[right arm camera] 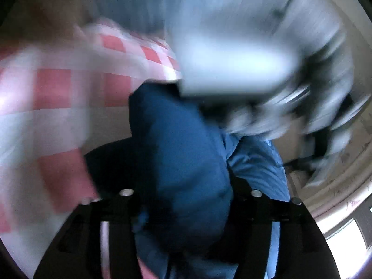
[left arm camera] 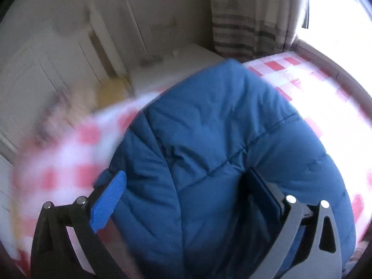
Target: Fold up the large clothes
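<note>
- Although I look for brand marks, labels or writing on everything in sight, nothing readable shows; both views are smeared and the quilted blue padded jacket (left arm camera: 209,139) carries only stitched seams.
- That jacket lies bunched on the red-and-white checked tablecloth (left arm camera: 309,97), filling the middle of the left wrist view and reaching down between my fingers.
- My left gripper (left arm camera: 183,186) stands wide, its blue ribbed pad (left arm camera: 109,202) at the jacket's left edge and the dark pad (left arm camera: 265,195) against the fabric on the other side; padded cloth bulges between them, but I cannot tell whether the pads press it.
- My right gripper (right arm camera: 190,195) has its black fingers set apart with a dark blue fold of the jacket (right arm camera: 186,162) between them; its jaws have opened partway, and blur hides whether the cloth is touched.
- In the right wrist view a blurred grey sleeve (right arm camera: 302,46) crosses above the jacket.
- Free cloth lies to the right of the jacket in the left view, running to the table's curved far edge (left arm camera: 325,62) by the striped curtain (left arm camera: 246,23).
- To the left, bare checks reach the near edge, with pale cabinet doors (left arm camera: 58,53) beyond.
</note>
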### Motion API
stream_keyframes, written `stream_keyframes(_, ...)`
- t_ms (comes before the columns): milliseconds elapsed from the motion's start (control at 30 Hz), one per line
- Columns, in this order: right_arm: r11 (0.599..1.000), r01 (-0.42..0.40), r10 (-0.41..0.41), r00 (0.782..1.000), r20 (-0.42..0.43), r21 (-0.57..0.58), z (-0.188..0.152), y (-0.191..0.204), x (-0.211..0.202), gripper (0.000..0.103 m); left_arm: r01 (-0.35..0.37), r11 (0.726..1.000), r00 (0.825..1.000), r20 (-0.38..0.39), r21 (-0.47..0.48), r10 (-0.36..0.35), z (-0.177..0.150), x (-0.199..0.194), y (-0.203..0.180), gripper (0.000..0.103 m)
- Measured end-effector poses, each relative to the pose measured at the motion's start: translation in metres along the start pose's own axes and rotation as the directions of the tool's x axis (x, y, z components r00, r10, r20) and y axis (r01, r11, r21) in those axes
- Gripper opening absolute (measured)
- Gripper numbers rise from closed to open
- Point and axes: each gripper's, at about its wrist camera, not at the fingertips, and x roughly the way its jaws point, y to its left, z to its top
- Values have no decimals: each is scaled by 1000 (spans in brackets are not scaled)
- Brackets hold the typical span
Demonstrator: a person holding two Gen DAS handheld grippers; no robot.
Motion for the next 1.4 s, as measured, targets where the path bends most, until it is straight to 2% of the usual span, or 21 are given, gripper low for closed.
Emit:
stream_keyframes(67, 994, -88, 85, 995, 58, 56, -11, -13, -26, 67, 27, 996, 999, 33, -81, -24, -12, 5, 18, 101)
stream_keyframes(167, 961, -176, 143, 976, 161, 212, -38, -51, -66, 66, -16, 990, 995, 94, -141, 29, -32, 2, 27, 101)
stream_keyframes(267, 879, -202, 120, 971, 209, 431, -70, -103, -86, 65, -39, 979, 989, 133, -199, 67, -46, 0, 34, 101)
stream_keyframes(333, 817, -190, 100, 976, 192, 544, -88, -128, -83, 65, -38, 976, 989, 133, -214, 67, -48, -2, 34, 101)
stream_keyframes(367, 801, -194, 119, 979, 166, 567, -95, -146, -65, 65, -42, 976, 989, 129, -215, 71, -48, -1, 35, 101)
stream_keyframes(400, 795, -206, 169, 979, 118, 570, -100, -145, -52, 65, -47, 976, 989, 128, -214, 76, -47, -3, 33, 101)
stream_keyframes(433, 809, -218, 236, 971, 38, 545, -103, -136, -34, 66, -51, 977, 988, 130, -209, 79, -46, -4, 31, 101)
stream_keyframes(467, 833, -208, 233, 972, 15, 513, -104, -128, -28, 68, -63, 977, 987, 130, -203, 91, -45, -5, 29, 101)
stream_keyframes(500, 854, -190, 202, 979, 27, 485, -107, -119, -28, 69, -74, 978, 986, 129, -196, 101, -45, -5, 27, 101)
stream_keyframes(633, 841, -229, 260, 966, 6, 491, -103, -128, -29, 71, -101, 976, 985, 116, -192, 124, -47, -5, 25, 101)
stream_keyframes(667, 833, -249, 281, 960, 10, 494, -101, -135, -20, 71, -103, 976, 986, 112, -193, 126, -47, -5, 25, 101)
stream_keyframes(733, 771, -322, 336, 939, 79, 550, -105, -155, -27, 70, -110, 973, 985, 106, -205, 133, -47, -4, 26, 101)
stream_keyframes(767, 740, -333, 326, 938, 121, 585, -108, -171, -30, 70, -113, 970, 985, 104, -214, 138, -47, -5, 26, 101)
stream_keyframes(900, 703, -277, 226, 960, 163, 655, -112, -226, -19, 66, -132, 960, 981, 104, -245, 162, -50, -6, 29, 101)
stream_keyframes(967, 681, -273, 232, 961, 153, 680, -112, -253, 9, 49, -125, 954, 982, 101, -273, 157, -51, -6, 34, 101)
stream_keyframes(1033, 656, -277, 262, 956, 133, 702, -105, -278, 47, 40, -84, 948, 988, 100, -308, 120, -54, -4, 42, 101)
stream_keyframes(1167, 670, -256, 295, 953, 66, 697, -80, -302, 112, 36, 0, 934, 994, 105, -357, 40, -59, 1, 57, 101)
stream_keyframes(1267, 706, -221, 314, 949, -18, 673, -58, -309, 173, 36, 8, 932, 993, 109, -362, 34, -61, 1, 58, 101)
stream_keyframes(1300, 707, -226, 346, 937, -49, 670, -54, -304, 193, 36, -1, 932, 993, 108, -362, 43, -61, 1, 58, 101)
stream_keyframes(1367, 698, -258, 447, 886, -125, 668, -55, -286, 241, 36, -19, 928, 995, 88, -373, 56, -59, 0, 60, 101)
stream_keyframes(1400, 707, -260, 460, 875, -149, 658, -55, -278, 253, 36, -34, 928, 996, 61, -372, 61, -56, 0, 60, 101)
